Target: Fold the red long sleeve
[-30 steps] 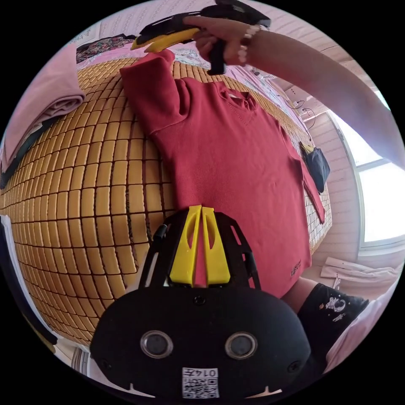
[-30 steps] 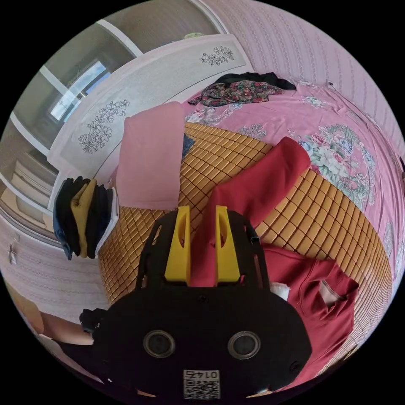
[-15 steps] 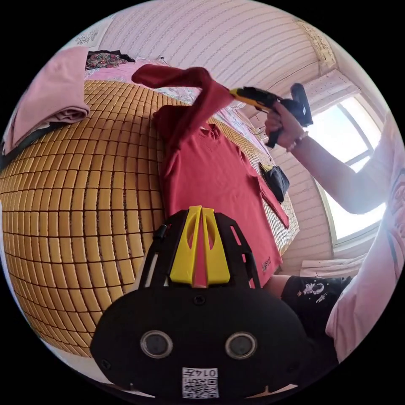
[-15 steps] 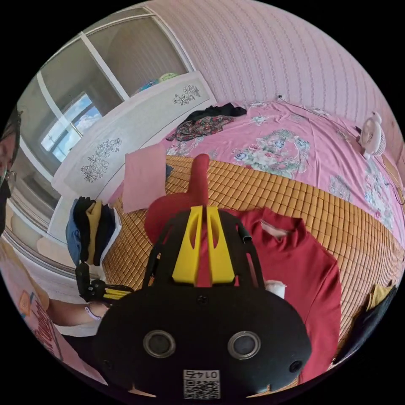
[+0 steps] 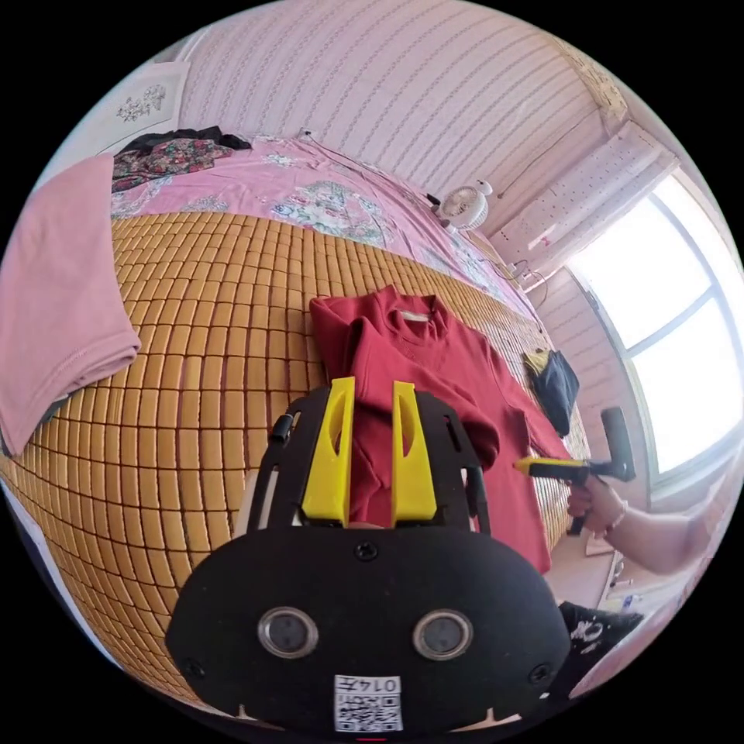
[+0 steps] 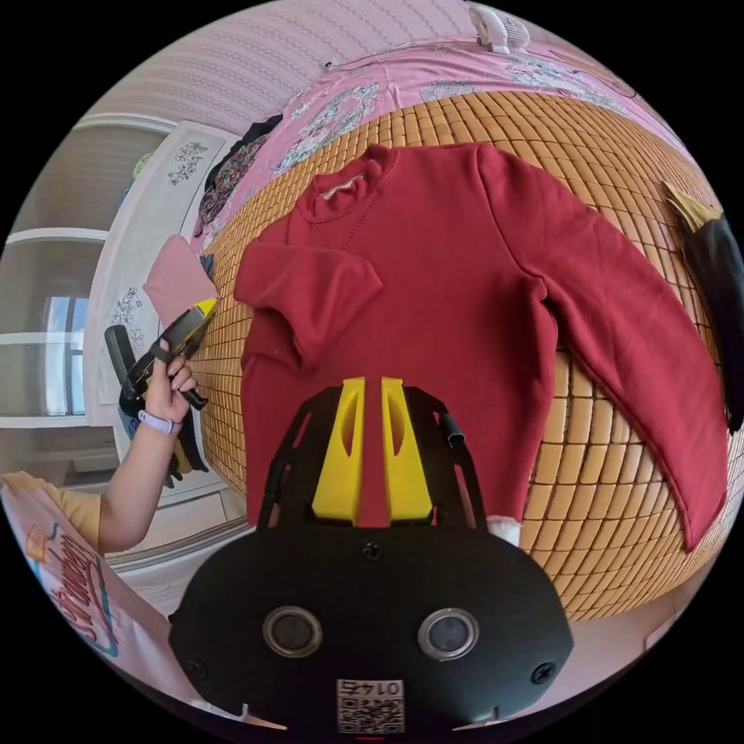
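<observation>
A red long sleeve lies flat on a bamboo mat on the bed, one sleeve folded across its chest. The left gripper has its jaws apart, released. The right gripper has its jaws nearly together; whether they pinch cloth is unclear.

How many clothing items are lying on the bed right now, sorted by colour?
Red: 1, the red long sleeve
Pink: 1, the folded pink garment
Black and yellow: 1, the bundle
Floral and dark: 1, the heap, counted as one
Total: 4
</observation>
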`<state>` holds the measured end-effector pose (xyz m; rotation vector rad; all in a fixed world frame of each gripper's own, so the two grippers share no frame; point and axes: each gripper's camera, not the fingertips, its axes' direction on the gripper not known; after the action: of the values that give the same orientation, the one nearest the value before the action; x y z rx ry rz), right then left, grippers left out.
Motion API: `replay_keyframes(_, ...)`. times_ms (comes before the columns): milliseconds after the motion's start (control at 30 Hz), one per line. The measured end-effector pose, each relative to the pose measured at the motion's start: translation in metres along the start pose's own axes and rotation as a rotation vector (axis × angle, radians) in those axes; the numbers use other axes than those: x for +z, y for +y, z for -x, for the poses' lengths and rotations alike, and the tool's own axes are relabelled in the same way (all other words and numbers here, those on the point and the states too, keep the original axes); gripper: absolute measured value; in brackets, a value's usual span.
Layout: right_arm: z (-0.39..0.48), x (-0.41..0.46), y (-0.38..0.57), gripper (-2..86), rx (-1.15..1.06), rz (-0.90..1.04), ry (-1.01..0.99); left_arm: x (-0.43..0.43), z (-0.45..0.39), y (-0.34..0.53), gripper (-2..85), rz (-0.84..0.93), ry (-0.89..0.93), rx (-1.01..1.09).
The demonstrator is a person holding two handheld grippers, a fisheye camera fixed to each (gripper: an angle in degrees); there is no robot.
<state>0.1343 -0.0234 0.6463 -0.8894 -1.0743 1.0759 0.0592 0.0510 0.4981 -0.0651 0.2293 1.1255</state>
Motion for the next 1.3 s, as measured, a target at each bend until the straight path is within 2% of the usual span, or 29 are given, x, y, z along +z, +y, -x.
replay_keyframes(100,0.004,0.004,0.017,0.9,-0.003,-0.018,-0.039,0.029,-0.001,-0.008,6.9,0.021,-0.039,-0.052)
replay_keyframes(167,0.009,0.004,0.022,0.5,-0.018,-0.028,-0.057,0.056,0.006,-0.006,4.5,0.176,-0.098,-0.098)
replay_keyframes(200,0.013,0.005,0.024,0.4,-0.035,-0.034,-0.063,0.053,0.008,-0.004,4.0,0.165,-0.099,-0.106)
replay_keyframes(300,0.028,0.008,0.022,0.3,-0.097,-0.039,-0.034,0.006,0.017,0.018,2.4,0.019,-0.086,-0.131)
replay_keyframes(400,0.057,0.020,0.014,0.2,-0.216,-0.029,0.029,-0.076,0.023,0.065,2.1,-0.109,-0.212,-0.142)
replay_keyframes(533,0.124,0.052,0.004,0.3,-0.500,-0.056,0.118,-0.186,0.037,0.151,2.5,-0.215,-0.387,-0.219)
replay_keyframes(633,0.175,0.089,-0.010,2.1,-0.636,-0.030,0.070,-0.232,0.037,0.186,2.9,-0.210,-0.519,-0.224)
replay_keyframes(767,0.236,0.138,-0.026,4.4,-0.740,0.027,-0.031,-0.270,0.037,0.216,3.7,-0.287,-0.656,-0.214)
replay_keyframes(933,0.319,0.208,-0.035,6.3,-0.915,0.066,0.013,-0.258,0.077,0.255,3.7,-0.197,-0.637,-0.350)
replay_keyframes(1133,0.364,0.276,-0.041,7.2,-0.911,0.172,0.127,-0.252,0.118,0.304,-0.6,-0.218,-0.554,-0.592)
replay_keyframes(1300,0.387,0.300,-0.033,4.4,-0.982,0.247,0.235,-0.245,0.121,0.311,-0.3,-0.222,-0.501,-0.583)
